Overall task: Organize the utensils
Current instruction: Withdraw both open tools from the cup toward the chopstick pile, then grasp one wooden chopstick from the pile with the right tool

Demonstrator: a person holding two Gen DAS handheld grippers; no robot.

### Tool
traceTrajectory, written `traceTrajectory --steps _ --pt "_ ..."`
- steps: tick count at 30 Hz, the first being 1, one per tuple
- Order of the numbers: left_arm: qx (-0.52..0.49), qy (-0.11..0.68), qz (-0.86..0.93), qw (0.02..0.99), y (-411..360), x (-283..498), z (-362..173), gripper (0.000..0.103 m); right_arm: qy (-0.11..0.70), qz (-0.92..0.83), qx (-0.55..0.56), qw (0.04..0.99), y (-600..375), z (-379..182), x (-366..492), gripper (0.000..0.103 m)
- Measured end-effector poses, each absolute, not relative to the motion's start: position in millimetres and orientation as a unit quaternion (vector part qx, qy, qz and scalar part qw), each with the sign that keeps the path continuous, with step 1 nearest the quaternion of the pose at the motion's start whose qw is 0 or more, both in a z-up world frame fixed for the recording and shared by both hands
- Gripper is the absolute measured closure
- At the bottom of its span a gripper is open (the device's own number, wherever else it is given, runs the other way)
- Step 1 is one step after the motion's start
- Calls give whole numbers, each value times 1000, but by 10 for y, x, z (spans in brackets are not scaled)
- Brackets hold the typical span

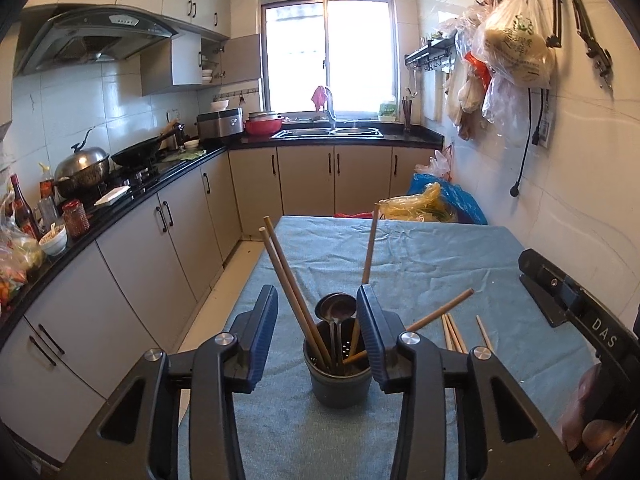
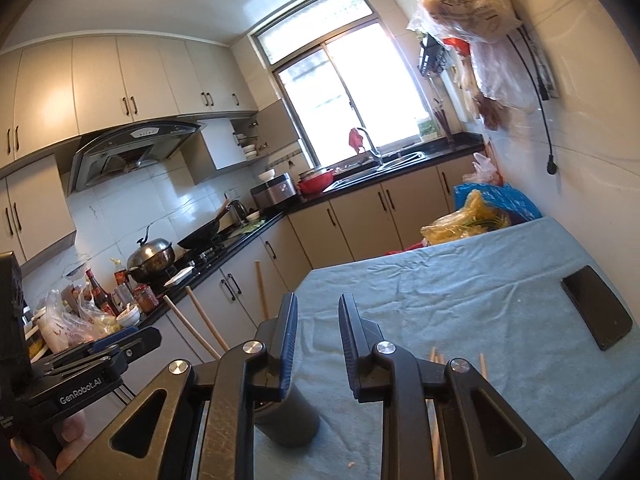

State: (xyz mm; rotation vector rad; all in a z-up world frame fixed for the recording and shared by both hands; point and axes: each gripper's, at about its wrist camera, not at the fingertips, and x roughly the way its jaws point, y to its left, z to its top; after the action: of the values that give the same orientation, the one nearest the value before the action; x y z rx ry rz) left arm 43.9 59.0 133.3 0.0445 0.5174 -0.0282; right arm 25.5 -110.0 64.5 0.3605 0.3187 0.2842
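A dark grey utensil cup point(image 1: 340, 380) stands on the blue cloth-covered table point(image 1: 420, 256). It holds several wooden chopsticks point(image 1: 292, 288) and metal spoons point(image 1: 336, 308). My left gripper point(image 1: 318, 312) is open, its jaws on either side of the cup with a gap to each. Several loose chopsticks point(image 1: 454, 332) lie on the cloth right of the cup. In the right wrist view my right gripper point(image 2: 318, 312) is open and empty above the cloth, the cup point(image 2: 288, 420) below its left finger and loose chopsticks point(image 2: 436, 358) under its right finger.
A black phone point(image 2: 596, 312) lies on the cloth near the wall. Plastic bags point(image 1: 432, 204) sit at the table's far end. The kitchen counter point(image 1: 120, 208) with pots and bottles runs along the left. Bags hang from wall hooks point(image 1: 512, 40).
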Motion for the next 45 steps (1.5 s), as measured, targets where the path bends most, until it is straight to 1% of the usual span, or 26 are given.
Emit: traceTrajectory --steps 15,23,34,45 --pt "64 237 -16 969 276 235 1360 59 172 113 208 956 -1476 482 143 79" --pt "87 232 -24 969 67 133 1345 57 180 99 226 952 -1676 401 87 75" --pt "116 238 -46 963 -222 83 1255 55 193 80 254 944 -2000 231 45 75" --pt "151 256 -70 952 -561 116 1045 53 215 58 284 932 -2307 -6 73 75"
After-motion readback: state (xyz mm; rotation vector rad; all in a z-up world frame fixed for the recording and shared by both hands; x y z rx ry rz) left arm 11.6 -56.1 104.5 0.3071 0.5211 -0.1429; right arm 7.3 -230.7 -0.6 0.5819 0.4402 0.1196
